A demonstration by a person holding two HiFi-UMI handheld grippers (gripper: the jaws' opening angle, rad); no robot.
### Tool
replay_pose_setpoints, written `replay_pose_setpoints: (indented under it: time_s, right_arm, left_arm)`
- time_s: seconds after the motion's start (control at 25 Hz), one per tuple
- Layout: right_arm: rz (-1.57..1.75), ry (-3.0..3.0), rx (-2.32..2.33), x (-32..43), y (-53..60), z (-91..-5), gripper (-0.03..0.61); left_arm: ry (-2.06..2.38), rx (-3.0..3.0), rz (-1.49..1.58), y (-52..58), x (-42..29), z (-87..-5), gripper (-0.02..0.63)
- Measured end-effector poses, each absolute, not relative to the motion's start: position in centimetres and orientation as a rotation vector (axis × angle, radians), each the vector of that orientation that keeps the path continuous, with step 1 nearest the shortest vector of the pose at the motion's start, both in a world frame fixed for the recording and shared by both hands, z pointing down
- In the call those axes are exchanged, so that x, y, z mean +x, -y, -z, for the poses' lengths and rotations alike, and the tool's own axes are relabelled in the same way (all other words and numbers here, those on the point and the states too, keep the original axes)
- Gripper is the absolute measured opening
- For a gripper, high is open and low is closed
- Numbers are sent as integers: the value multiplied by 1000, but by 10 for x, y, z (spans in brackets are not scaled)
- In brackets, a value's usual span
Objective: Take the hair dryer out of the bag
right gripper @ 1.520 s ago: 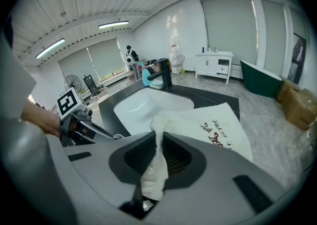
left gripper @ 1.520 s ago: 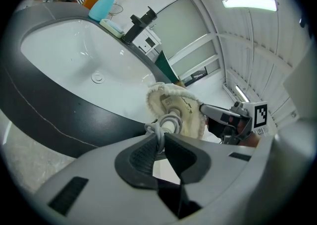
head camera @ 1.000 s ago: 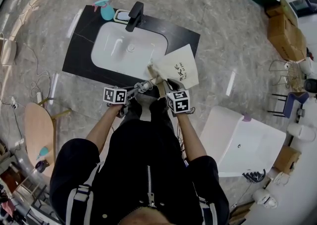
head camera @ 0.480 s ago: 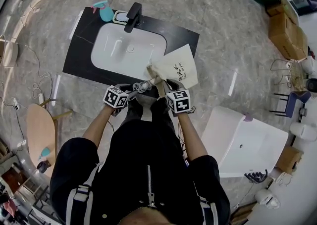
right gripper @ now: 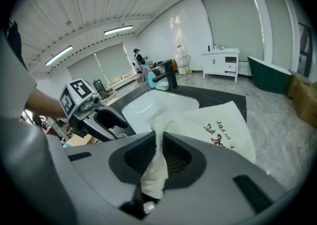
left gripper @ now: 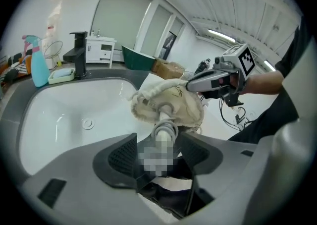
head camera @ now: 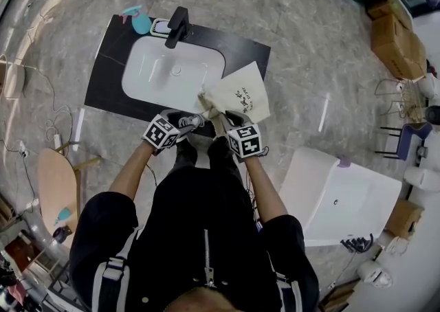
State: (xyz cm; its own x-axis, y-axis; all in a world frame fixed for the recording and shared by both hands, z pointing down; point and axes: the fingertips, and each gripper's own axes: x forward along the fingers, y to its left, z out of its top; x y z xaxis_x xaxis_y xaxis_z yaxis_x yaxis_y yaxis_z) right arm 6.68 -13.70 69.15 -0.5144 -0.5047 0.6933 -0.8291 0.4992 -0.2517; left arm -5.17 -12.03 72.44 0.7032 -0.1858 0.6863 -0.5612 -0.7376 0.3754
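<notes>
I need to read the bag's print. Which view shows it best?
Right gripper view: the print is close and large on the bag. Head view shows it tiny; left gripper view shows only the bunched mouth.

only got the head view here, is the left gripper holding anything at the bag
Observer: No. In the left gripper view the left gripper has just been opening; its jaws stand wide apart and press on nothing.
Operator: anything between them
Observer: A pale ribbed cord runs between them, coming out of the mouth of the bag.
Operator: and the right one
Observer: The right gripper is shut on a fold of the bag's cloth.
</notes>
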Motion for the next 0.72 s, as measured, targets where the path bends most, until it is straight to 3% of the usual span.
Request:
replay_pose_setpoints:
  time_s: [0.72]
  right_arm:
    - [-837, 2265, 1069, 79, 139, -685, 53]
  left_arm:
    - [317, 2512, -1261, 124, 27, -756, 285]
